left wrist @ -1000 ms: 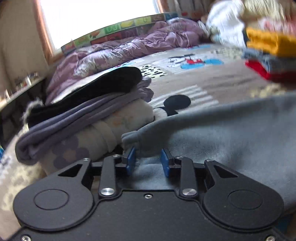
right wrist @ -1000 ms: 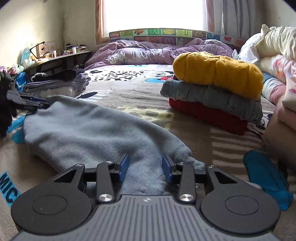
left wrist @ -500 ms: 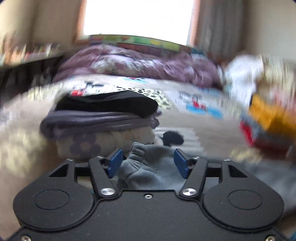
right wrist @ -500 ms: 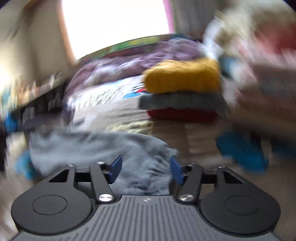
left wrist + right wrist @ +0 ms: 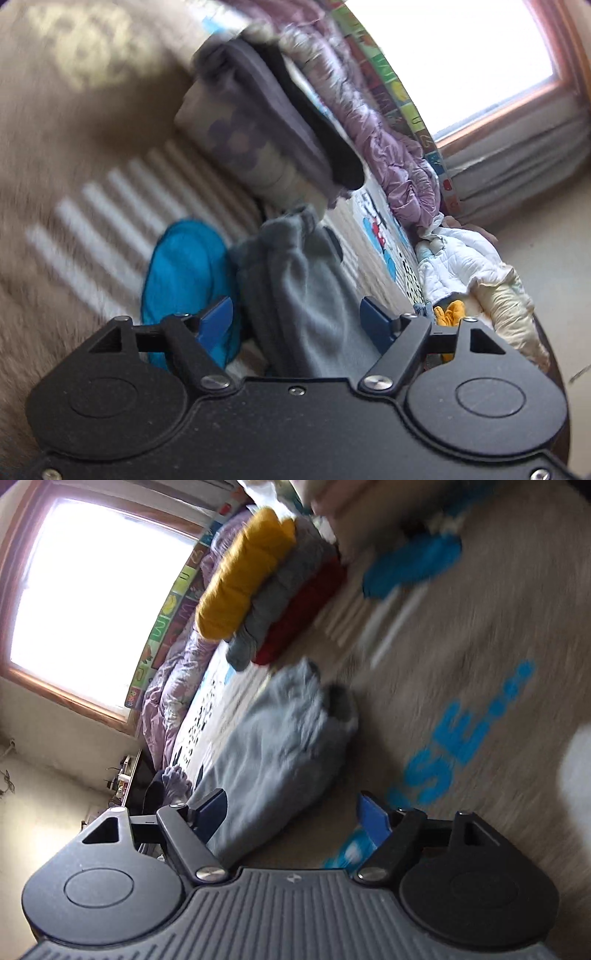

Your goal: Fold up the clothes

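Left wrist view, rolled and blurred: the left gripper (image 5: 297, 317) is seen with its blue pads (image 5: 218, 319) spread wide and its jaws opening. A soft grey fleece garment (image 5: 303, 295) lies between the pads — bunched, running from the gripper body toward 12 o'clock — but neither pad is pressed on it; a gap shows on each side. A bright blue patch printed on the beige plush bedspread (image 5: 74, 155) is seen at 9 o'clock of the garment. A stack of folded clothes (image 5: 266, 122), topped by grey-purple and black pieces, is found beyond the garment's tip at 11 o'clock. A crumpled purple quilt (image 5: 388, 147) lies at 1 o'clock, under the bright window (image 5: 461, 55).

Right wrist view, likewise rolled: the right gripper (image 5: 291, 812) is shown with its blue pads (image 5: 373, 818) apart and its jaws opening. The same grey fleece garment (image 5: 280, 746) is spread on the bedspread ahead, from 10 to 12 o'clock of the gripper. Its near edge lies close to the left-hand pad; whether it touches cannot be told. The right-hand pad stands clear of it, over bare bedspread with blue lettering. A folded pile — a mustard-yellow knit (image 5: 243, 576) over grey and red pieces — rests beyond the garment at 12 o'clock.
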A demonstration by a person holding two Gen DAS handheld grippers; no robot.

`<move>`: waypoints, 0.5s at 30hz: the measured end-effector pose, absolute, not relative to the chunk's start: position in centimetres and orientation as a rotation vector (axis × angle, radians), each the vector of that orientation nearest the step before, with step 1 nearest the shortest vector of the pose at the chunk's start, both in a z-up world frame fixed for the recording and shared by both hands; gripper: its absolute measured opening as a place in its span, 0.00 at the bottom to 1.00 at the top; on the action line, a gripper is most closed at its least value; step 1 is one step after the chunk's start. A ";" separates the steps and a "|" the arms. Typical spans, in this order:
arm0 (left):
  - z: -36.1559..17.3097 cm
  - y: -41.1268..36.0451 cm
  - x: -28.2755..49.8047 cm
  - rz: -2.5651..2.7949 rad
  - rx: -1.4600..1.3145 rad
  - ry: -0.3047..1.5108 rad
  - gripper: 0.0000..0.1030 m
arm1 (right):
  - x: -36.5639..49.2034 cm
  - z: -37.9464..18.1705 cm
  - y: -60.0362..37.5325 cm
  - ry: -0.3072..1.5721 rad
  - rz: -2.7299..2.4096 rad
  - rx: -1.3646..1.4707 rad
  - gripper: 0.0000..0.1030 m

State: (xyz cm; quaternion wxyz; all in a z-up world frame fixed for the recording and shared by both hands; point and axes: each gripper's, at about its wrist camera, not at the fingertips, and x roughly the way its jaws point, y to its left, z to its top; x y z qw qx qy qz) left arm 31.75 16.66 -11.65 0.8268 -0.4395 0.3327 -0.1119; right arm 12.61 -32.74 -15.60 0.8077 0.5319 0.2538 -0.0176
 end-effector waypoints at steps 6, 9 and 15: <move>-12.8 16.1 33.1 -0.244 -0.985 0.717 0.74 | 14.2 -16.3 -32.2 0.477 -0.100 1.181 0.78; -13.1 15.4 34.1 -0.233 -0.987 0.702 0.72 | 15.1 -16.6 -32.5 0.444 -0.123 1.188 0.78; -13.5 13.8 35.2 -0.180 -0.931 0.672 0.64 | 17.0 -16.4 -31.9 0.431 -0.160 1.141 0.78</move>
